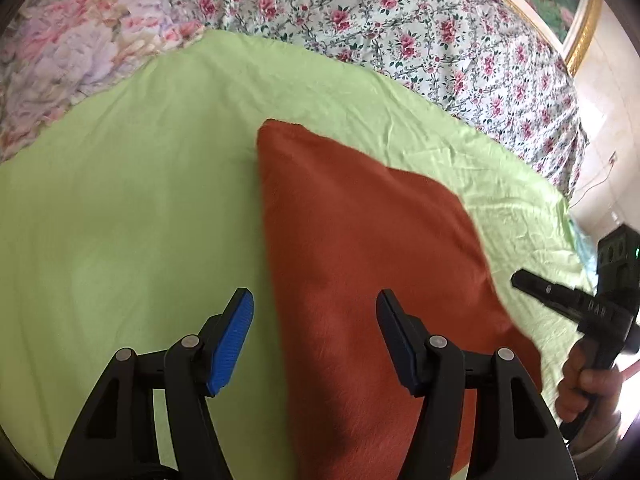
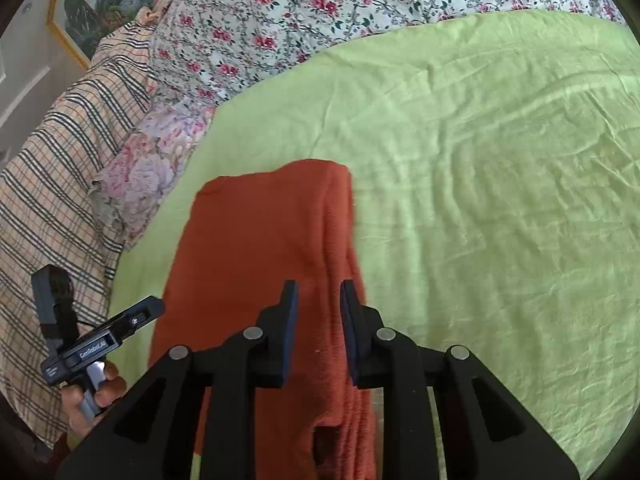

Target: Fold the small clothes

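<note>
Right wrist view showed the rust-red cloth running lengthwise straight ahead beneath the right gripper, jaws parted and empty over its right folded edge.

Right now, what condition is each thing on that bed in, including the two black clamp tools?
Rust-orange fleece garment: folded into a long stack, lying flat, layered edges along one side.
Light green sheet: spread out, wrinkled, under the garment.
Floral bedspread: rumpled behind the sheet.
Left gripper: open, empty, over the garment's edge.
Right gripper: slightly open, pinching nothing, above the garment.
</note>
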Available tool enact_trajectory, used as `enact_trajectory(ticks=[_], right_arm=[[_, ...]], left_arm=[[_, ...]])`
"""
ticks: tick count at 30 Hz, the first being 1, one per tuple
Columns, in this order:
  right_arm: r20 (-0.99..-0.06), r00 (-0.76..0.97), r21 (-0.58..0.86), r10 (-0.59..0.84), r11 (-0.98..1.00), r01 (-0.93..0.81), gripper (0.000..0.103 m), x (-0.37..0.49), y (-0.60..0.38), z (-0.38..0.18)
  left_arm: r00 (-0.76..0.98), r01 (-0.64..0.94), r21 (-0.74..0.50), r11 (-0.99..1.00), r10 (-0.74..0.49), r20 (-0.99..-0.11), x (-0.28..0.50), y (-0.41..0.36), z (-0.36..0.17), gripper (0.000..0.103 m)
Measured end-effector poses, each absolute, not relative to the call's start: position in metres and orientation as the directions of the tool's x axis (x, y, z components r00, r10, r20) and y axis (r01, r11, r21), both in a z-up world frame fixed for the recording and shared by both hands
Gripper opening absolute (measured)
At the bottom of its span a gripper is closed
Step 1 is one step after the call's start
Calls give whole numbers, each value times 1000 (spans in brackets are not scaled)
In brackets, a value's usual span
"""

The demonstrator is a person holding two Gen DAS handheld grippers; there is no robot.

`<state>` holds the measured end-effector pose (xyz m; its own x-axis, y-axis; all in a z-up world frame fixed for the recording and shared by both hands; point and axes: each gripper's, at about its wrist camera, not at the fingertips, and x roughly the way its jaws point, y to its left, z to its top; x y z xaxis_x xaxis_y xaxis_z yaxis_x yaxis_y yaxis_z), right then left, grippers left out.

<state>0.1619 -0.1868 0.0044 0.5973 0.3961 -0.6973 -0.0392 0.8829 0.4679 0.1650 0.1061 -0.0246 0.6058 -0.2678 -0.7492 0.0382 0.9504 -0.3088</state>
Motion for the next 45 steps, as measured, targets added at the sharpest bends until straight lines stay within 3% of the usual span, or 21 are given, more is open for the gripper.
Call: enact_trajectory(ticks=[6,13,14,16,20,24,28,34,41,42,44,45], right_arm=[[-708,580,468,404,883,-44,27,187,-181,-1],[-732,536,470,421,881,-51,25,233,-176,-18],[-739,534,451,411,890,-61,11,236,-174,-16],[-729,559,430,395,900,-74,11,238,-174,-9],[-775,529,380,347,924,-49,12,245,-171,-20],[-752,543,416,375,908,-52,19,231,-176,-6],[-692,593,453,412,887,-87,33,186,-186,22],[-667,584,488,462,864,-125,34,118,-193,27],[-736,518,441,436,889,-122,34,76,-179,-3],[-736,518,441,436,889,-122,34,76,-179,-3],[-752,501,439,428,892,-103,5,77,-178,-9],[-749,505,445,429,890,-97,5,77,-179,-7]], left_arm=[[584,-16,-366,931,-288,-758,216,120,-29,65],[561,-88,-339,937,-234,-794,262,130,-43,63],[559,-96,-327,940,-221,-799,268,130,-45,57],[549,-127,-262,957,-152,-822,280,129,-51,49],[529,-151,-224,963,-113,-841,289,127,-54,45],[563,-97,-254,962,-158,-811,260,127,-32,48],[585,-10,-270,963,-213,-782,199,123,-16,49],[573,94,-248,964,-256,-779,100,116,-15,57],[519,88,-256,963,-263,-813,52,105,-41,60],[516,84,-260,962,-265,-814,50,105,-42,60],[515,73,-269,960,-268,-814,52,106,-43,60],[515,67,-279,958,-273,-813,53,106,-43,60]])
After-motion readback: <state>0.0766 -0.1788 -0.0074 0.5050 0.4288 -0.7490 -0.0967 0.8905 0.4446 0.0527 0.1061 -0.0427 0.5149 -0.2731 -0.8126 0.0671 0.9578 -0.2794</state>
